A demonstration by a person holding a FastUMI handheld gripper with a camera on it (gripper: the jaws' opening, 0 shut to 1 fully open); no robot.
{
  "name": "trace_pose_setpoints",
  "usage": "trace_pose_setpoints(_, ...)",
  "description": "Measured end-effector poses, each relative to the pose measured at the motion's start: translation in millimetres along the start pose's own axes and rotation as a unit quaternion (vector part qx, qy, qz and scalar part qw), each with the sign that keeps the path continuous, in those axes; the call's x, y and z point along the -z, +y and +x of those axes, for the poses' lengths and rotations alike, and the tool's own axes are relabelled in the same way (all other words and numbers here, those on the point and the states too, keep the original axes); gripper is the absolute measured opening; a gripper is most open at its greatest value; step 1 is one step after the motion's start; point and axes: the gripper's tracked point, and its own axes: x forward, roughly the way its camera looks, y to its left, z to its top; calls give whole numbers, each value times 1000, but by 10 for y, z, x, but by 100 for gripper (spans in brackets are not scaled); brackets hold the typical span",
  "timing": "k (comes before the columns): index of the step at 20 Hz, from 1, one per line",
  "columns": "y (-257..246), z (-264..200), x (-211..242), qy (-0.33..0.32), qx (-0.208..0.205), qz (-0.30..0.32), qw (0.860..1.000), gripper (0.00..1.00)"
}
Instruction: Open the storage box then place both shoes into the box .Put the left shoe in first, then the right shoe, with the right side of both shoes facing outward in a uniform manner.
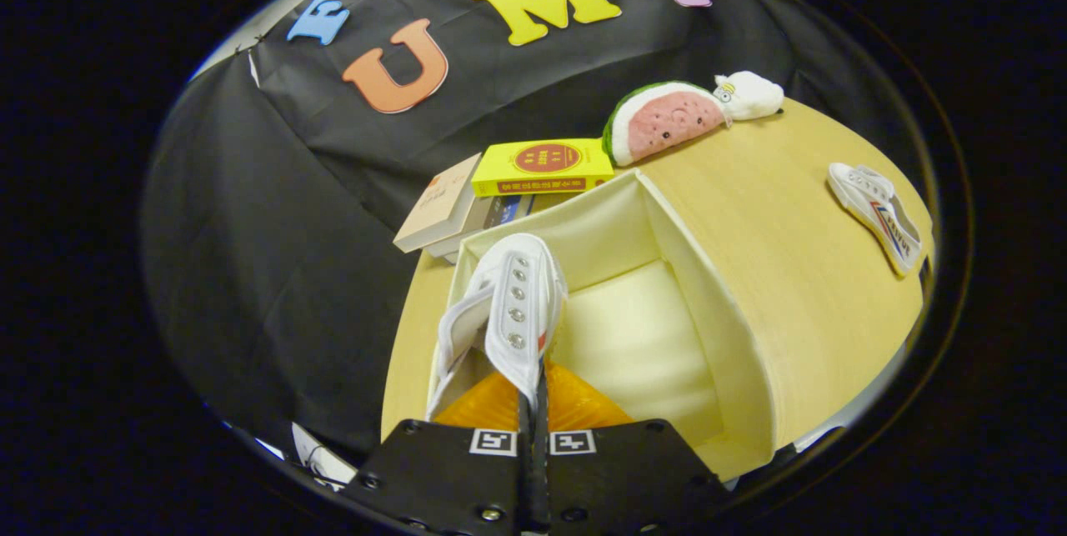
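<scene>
gripper view: the tongs point(533, 403) are pressed together, pinching the white shoe point(513, 303) by its upper, hanging over the open storage box point(708, 303) on the worktop point(792, 211). lower it against the box's left wall, sole down, before letting go. the second shoe point(875, 215) lies well apart, beyond the box.

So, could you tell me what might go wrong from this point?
1. The gripper pinches only a thin edge of the held shoe by its eyelets, so the shoe may slip or swing as it goes into the box.
2. Hanging close to the box's near wall, it could catch there and land facing the wrong way.
3. The second shoe lies near the table edge; a clumsy grab might knock it off.
</scene>
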Motion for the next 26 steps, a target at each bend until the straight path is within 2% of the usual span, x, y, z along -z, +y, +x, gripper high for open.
trace_pose_setpoints(4,-24,105,74,15,-3,1,1000,0)
trace_pose_setpoints(6,-15,122,135,28,-5,-14,999,8)
trace_pose_setpoints(8,24,155,180,39,-19,-34,998,46)
trace_pose_setpoints(10,-41,130,201,46,-10,-54,997,84)
trace_pose_setpoints(11,-65,110,175,44,-9,-57,997,88)
trace_pose_setpoints(15,-122,-162,-132,4,-9,-92,996,87)
trace_pose_setpoints(17,-223,-365,-399,-38,6,-138,990,95)
trace_pose_setpoints(20,-276,-723,-788,-101,5,-192,976,96)
trace_pose_setpoints(26,-631,-1444,-1442,-164,-39,-192,967,96)
